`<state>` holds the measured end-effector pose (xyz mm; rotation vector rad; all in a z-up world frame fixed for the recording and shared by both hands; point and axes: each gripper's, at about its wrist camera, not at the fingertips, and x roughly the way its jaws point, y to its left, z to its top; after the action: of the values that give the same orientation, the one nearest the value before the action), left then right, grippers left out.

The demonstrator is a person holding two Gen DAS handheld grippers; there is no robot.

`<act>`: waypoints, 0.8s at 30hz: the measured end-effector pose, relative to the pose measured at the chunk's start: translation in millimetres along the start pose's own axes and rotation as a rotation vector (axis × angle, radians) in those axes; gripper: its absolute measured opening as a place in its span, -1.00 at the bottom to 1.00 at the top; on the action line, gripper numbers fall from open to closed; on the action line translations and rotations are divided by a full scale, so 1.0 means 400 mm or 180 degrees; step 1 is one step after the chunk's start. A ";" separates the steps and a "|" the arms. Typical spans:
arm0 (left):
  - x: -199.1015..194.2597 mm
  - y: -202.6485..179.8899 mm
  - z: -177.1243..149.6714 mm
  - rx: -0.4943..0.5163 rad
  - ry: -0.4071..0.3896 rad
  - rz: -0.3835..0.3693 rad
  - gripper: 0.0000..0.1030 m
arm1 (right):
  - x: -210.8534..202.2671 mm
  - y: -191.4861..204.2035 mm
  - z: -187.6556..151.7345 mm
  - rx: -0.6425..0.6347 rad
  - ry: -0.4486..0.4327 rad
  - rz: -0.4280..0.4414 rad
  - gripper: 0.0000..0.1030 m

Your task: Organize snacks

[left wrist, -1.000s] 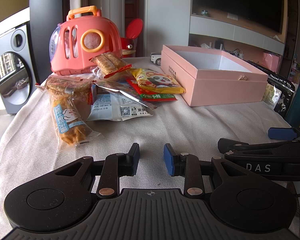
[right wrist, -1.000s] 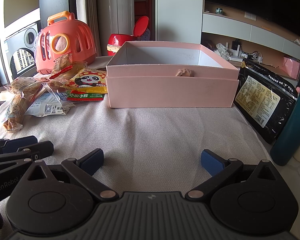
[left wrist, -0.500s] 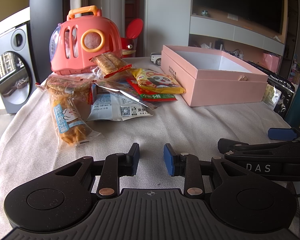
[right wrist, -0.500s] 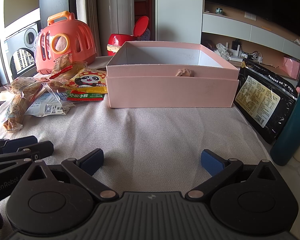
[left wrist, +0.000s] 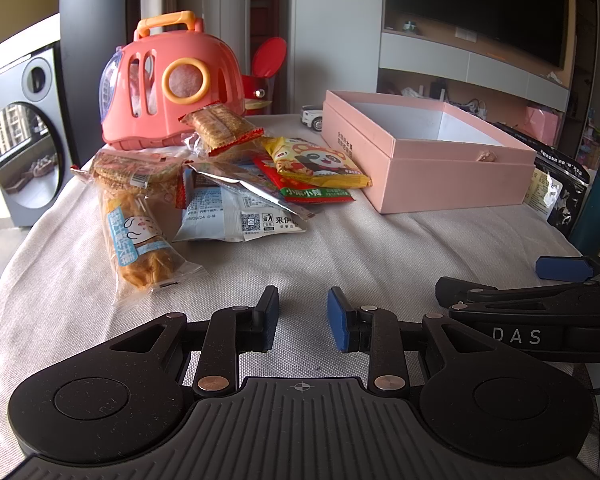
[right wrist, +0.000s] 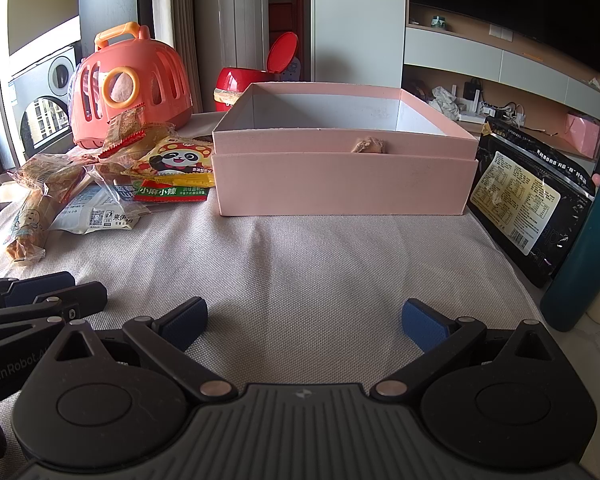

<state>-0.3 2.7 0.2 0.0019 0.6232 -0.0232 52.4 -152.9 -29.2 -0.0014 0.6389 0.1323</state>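
Observation:
A pile of snack packs lies on the cloth-covered table at the left: a long bread pack (left wrist: 140, 240), a white pack (left wrist: 240, 216), a yellow panda pack (left wrist: 320, 164) and a cracker pack (left wrist: 220, 124). The open pink box (right wrist: 340, 184) stands behind the middle, with nothing visible inside. My left gripper (left wrist: 303, 312) rests low near the front edge. Its jaws are drawn close, with only a narrow gap and nothing between them. My right gripper (right wrist: 303, 320) sits beside it to the right, open wide and holding nothing, facing the pink box (left wrist: 452, 176).
A pink toy carrier (left wrist: 164, 80) stands behind the snacks, with a red lidded bin (right wrist: 236, 88) beyond. A black bag (right wrist: 528, 200) leans at the box's right, next to a teal bottle (right wrist: 584, 248). Bare cloth (right wrist: 320, 260) spreads between grippers and box.

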 end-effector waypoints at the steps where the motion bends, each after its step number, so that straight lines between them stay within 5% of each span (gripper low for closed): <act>1: 0.000 0.000 0.000 0.0000 0.0000 0.0000 -0.36 | 0.000 0.000 0.000 0.0000 0.0000 0.0000 1.00; 16: -0.007 0.005 0.001 -0.0065 0.0011 -0.0045 -0.37 | -0.001 -0.004 -0.001 -0.0022 0.0033 0.0048 1.00; 20: -0.021 0.072 0.040 -0.0505 0.0275 -0.0300 -0.44 | 0.009 -0.011 0.031 -0.0160 0.0385 0.0162 1.00; 24: -0.079 0.156 0.086 -0.0710 0.0125 -0.0254 -0.44 | 0.022 -0.018 0.049 -0.0351 0.0658 0.0310 1.00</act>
<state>-4.6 65.6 46.4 -0.2389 0.6622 -0.0307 71.8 -157.9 -19.1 -0.0915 0.8376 0.2639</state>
